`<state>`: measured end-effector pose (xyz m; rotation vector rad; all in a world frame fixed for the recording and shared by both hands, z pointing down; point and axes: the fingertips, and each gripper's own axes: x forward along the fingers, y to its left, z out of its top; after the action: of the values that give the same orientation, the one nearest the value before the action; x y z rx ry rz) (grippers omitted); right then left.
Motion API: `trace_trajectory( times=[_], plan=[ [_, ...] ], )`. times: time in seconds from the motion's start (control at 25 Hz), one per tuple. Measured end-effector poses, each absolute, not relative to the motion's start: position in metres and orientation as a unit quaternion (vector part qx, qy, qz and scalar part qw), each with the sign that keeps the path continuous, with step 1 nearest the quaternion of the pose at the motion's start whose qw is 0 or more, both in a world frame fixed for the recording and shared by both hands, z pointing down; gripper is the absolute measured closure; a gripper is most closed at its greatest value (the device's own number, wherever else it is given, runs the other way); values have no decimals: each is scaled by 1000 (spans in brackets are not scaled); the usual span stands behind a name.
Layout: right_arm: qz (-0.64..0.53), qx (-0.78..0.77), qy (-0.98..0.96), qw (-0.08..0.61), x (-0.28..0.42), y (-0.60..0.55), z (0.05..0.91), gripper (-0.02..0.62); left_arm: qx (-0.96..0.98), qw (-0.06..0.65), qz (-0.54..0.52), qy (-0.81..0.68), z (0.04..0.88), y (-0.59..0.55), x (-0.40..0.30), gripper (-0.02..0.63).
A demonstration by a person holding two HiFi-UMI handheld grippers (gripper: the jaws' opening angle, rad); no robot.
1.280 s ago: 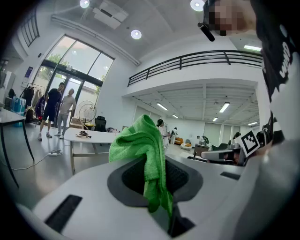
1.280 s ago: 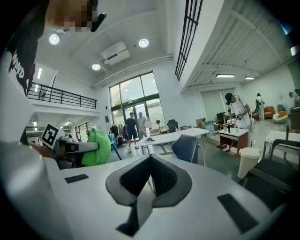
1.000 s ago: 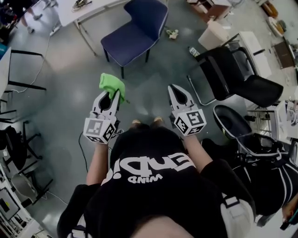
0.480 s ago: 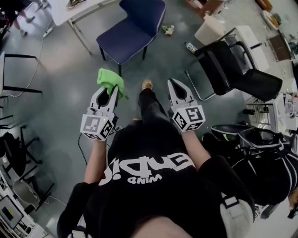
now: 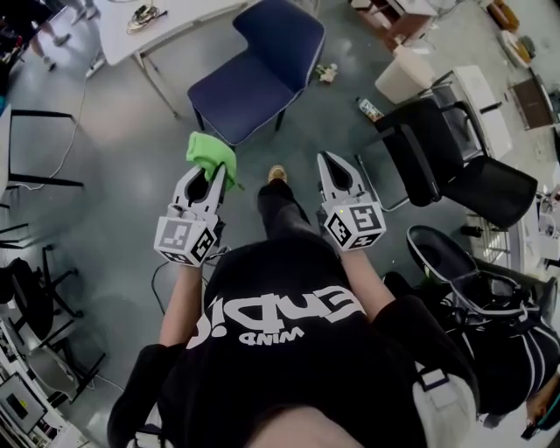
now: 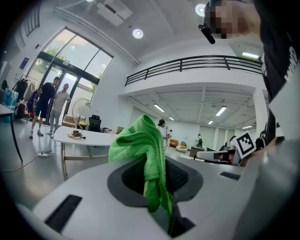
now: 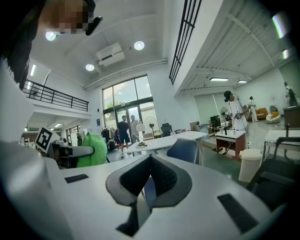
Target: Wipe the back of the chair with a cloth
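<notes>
The cloth [image 5: 210, 154] is bright green, the chair [image 5: 259, 68] navy blue, and the floor [image 5: 114, 166] a dull, faintly glossy grey. The left tongs [image 5: 207, 178] and right tongs [image 5: 335, 168] are pale grey-white with black ribbed pads, and each carries a cube of black-and-white square markers. The shirt [image 5: 289, 350] is black with white lettering, the counter [image 5: 188, 13] white, and the office chair [image 5: 420, 144] black.

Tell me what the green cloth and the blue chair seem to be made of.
Green cloth: soft terry or microfibre by the look, matte. Its surface is fuzzy and it droops in loose folds.
Blue chair: the seat and back look padded and covered in matte woven fabric, with rounded edges and no shine. The exact fabric cannot be told.
</notes>
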<state>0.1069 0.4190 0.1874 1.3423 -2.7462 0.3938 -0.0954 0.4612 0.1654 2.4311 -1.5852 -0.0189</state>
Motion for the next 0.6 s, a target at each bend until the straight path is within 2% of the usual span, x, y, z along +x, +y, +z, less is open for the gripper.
trace_trajectory(
  times=[0.6],
  plan=[
    [141,420,-896,33,101,211,172,598,839,120,-3,-530,144,246,-87,537]
  ],
)
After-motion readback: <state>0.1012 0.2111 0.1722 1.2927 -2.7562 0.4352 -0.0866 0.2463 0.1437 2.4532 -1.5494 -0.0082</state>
